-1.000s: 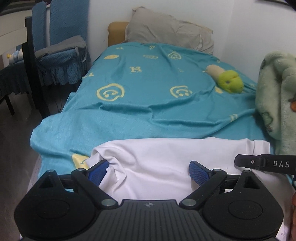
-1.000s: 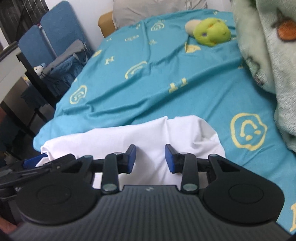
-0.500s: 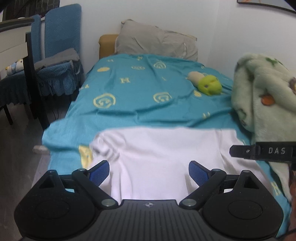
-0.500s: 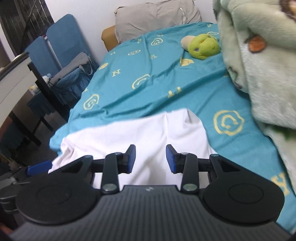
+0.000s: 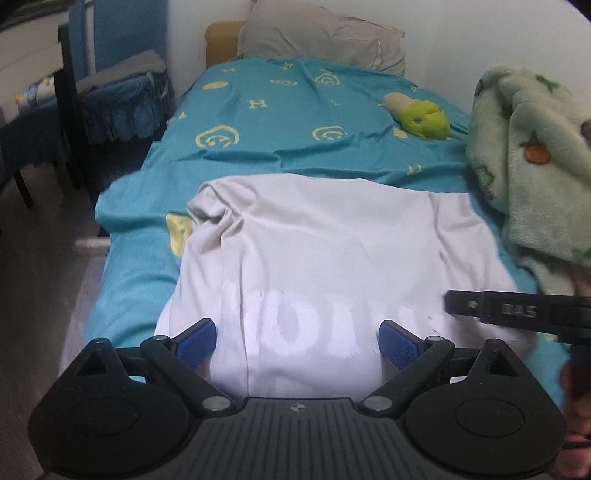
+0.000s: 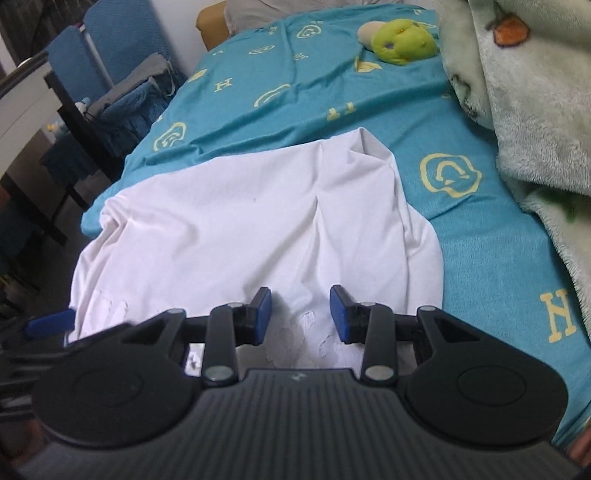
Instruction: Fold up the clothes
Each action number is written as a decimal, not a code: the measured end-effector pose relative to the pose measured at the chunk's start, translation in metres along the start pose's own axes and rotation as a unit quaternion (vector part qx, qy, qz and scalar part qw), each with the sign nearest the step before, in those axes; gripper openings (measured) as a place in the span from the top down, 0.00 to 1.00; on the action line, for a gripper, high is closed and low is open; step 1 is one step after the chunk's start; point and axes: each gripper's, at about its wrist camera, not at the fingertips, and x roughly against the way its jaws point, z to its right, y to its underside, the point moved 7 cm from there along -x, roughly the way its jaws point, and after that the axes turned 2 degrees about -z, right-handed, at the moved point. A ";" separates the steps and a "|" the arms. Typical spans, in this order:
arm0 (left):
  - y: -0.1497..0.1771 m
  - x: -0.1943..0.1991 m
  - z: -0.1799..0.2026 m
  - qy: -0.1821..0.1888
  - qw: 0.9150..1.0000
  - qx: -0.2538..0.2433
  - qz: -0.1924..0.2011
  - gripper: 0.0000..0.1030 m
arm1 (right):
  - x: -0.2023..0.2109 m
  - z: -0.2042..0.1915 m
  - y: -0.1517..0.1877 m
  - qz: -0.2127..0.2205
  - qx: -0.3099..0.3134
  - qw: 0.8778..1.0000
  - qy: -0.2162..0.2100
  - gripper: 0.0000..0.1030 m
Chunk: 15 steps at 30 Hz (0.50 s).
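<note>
A soft white cloth shirt (image 5: 332,258) lies spread on the bed's blue smiley-face sheet (image 5: 266,122), with its far left corner bunched and a crease down its right side. The left tool (image 5: 295,341) is spread wide and holds nothing; the right tool (image 6: 299,314) is partly spread and holds nothing too. The shirt is not a neat small pile, so folding looks left to do.

The white shirt's (image 5: 332,258) near hem is hidden behind the left hand-held gripper (image 5: 297,341) body, and its pale print is too washed out to read. The fleece blanket (image 6: 535,92) runs off the right edge. The pillow (image 6: 251,7) is cut by the top edge. Small items on the chair (image 5: 33,92) are blurred.
</note>
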 end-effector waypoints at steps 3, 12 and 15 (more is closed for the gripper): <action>0.011 0.012 -0.006 0.043 0.997 0.057 -0.018 0.04 | 0.000 0.001 -0.001 -0.002 -0.002 1.000 -0.001 0.64; 0.025 -0.034 -0.039 0.139 0.951 0.265 -0.081 0.05 | -0.001 0.000 -0.002 -0.003 0.000 1.000 0.002 0.64; 0.022 -0.042 -0.052 0.160 0.931 0.323 -0.065 0.05 | -0.001 0.000 -0.003 -0.003 0.002 1.000 0.004 0.64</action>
